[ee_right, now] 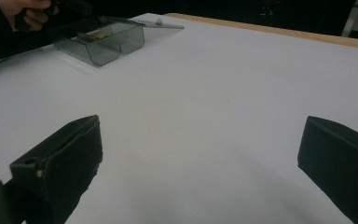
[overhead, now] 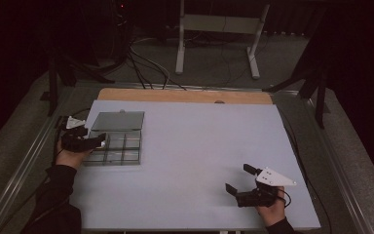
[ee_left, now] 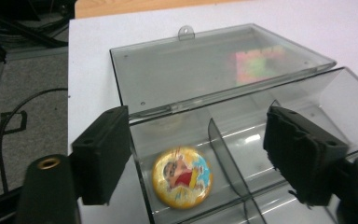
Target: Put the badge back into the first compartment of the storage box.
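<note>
The badge (ee_left: 182,177) lies flat in a corner compartment of the clear box (ee_left: 307,100), at the table's (overhead: 195,161) left side, and it sits just below and between the jaws of the left gripper (ee_left: 200,156), which hangs right over that compartment. Those jaws stand apart with nothing pinched: the left one is outside the box wall, the right one over the next cell past the divider (ee_left: 228,154). The round badge has no long axis to speak of, so the approach angle matters little. The lid (ee_left: 214,65) lies folded back flat beyond the box, hinge along the far wall. It looks as if the badge is now released into its cell, so the coming move is likely a lift clear of the walls. The right gripper (overhead: 246,184) rests well apart at the table's near right, jaws spread wide and empty, pointing across bare table toward the box.
</note>
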### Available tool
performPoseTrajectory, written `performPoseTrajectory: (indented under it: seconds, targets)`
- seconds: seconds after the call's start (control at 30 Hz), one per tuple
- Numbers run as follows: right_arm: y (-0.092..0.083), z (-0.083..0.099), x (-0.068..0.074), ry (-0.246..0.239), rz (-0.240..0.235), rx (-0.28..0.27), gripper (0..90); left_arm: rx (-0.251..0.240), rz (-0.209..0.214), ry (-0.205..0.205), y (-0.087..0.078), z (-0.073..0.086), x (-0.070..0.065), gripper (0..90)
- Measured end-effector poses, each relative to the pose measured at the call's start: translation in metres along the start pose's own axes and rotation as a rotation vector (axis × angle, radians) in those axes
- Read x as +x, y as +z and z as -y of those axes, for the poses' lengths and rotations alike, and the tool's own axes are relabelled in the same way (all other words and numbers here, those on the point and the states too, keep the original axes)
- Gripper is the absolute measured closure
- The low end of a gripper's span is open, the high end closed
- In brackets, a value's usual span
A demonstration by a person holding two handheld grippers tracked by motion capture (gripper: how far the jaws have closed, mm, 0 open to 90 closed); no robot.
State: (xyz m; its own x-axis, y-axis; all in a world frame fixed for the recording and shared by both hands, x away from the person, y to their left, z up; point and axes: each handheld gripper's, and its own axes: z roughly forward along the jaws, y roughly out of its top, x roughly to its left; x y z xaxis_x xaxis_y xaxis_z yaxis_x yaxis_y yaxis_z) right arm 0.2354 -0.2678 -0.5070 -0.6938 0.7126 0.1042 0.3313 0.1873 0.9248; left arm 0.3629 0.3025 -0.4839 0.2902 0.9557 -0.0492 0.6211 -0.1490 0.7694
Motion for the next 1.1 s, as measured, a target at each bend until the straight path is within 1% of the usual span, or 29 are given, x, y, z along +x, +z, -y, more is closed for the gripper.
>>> performPoseTrajectory:
  seconds: [0.03,0.07,0.17,0.2,0.23,0.4,0.47,0.57,0.67,0.7,0.73,0.8,0.83,0.93,1.0,1.1]
  targets:
    - [0.0,0.0,0.0,-0.001,0.001,0.0,0.0,-0.001,0.0,0.002,-0.001,-0.001,-0.002,19.7]
    - [0.0,0.0,0.0,-0.001,0.001,0.0,0.0,0.002,-0.001,0.005,-0.001,-0.001,-0.003,19.7]
    - [-0.001,0.0,0.0,-0.002,0.001,-0.002,0.0,-0.001,0.009,0.017,-0.004,-0.004,-0.007,15.6]
    - [-0.001,0.0,0.0,0.001,0.002,-0.002,0.0,0.005,0.018,0.034,-0.004,-0.004,-0.01,12.9]
    - [-0.001,0.0,0.0,-0.001,0.002,-0.002,0.0,0.008,0.021,0.04,-0.005,-0.005,-0.012,8.5]
    - [-0.001,0.0,0.0,0.003,0.005,-0.002,0.0,-0.006,0.055,0.021,-0.011,-0.009,-0.017,4.9]
    - [-0.001,0.0,0.0,0.0,0.004,-0.001,0.0,-0.002,0.082,0.021,-0.013,-0.01,-0.017,2.5]
    - [-0.001,0.0,0.0,0.004,0.004,-0.003,0.0,0.01,0.108,0.028,-0.016,-0.009,-0.019,1.5]
    - [-0.001,0.0,0.001,-0.002,0.001,0.0,0.0,0.005,0.135,0.042,-0.02,-0.01,-0.021,1.0]
    - [0.0,0.0,0.001,0.0,0.001,0.001,0.0,0.002,0.142,0.036,-0.021,-0.01,-0.022,0.9]
    - [0.0,0.0,0.001,0.0,0.001,0.001,0.0,-0.006,0.155,0.034,-0.022,-0.011,-0.023,0.9]
    - [0.0,0.0,0.001,-0.002,0.001,0.001,0.0,-0.007,0.186,0.043,-0.025,-0.012,-0.025,0.9]
    - [-0.001,0.0,0.001,-0.002,0.001,0.001,0.0,-0.015,0.185,0.047,-0.026,-0.013,-0.026,0.8]
    - [-0.001,0.0,0.0,0.003,0.001,-0.002,0.0,-0.036,0.193,0.044,-0.03,-0.015,-0.03,0.6]
    - [-0.001,0.0,0.0,0.001,0.002,0.0,0.0,-0.049,0.191,0.051,-0.033,-0.017,-0.033,0.4]
    - [0.0,0.001,0.0,0.01,0.001,0.003,0.0,-0.069,0.204,0.054,-0.037,-0.018,-0.038,0.3]
